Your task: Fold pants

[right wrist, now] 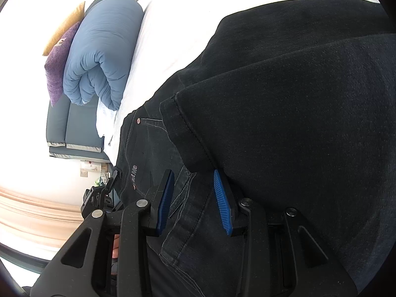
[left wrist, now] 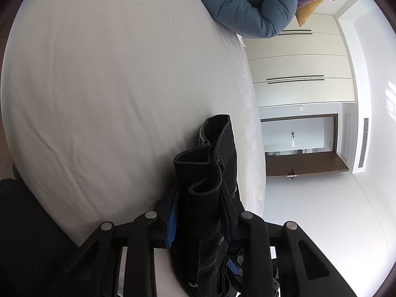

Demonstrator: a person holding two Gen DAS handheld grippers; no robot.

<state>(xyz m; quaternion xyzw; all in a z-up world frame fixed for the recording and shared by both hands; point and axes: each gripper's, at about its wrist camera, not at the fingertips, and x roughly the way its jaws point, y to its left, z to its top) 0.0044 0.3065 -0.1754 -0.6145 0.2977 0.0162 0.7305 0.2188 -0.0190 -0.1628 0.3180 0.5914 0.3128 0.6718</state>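
White bed (left wrist: 99,86) fills left wrist view, blue duvet (left wrist: 247,2) rolled at far end. Black pants (right wrist: 297,123) lie on bed, folded leg over waistband end, bulk stretching ahead and right of right gripper (right wrist: 195,203). Right jaws straddle waistband denim — pads look clear of cloth, so likely unclamped. Left gripper (left wrist: 200,212) clenched on bunched pants hem, cloth standing upright between pads. Left gripper holds free end — judged nearer for next fold.
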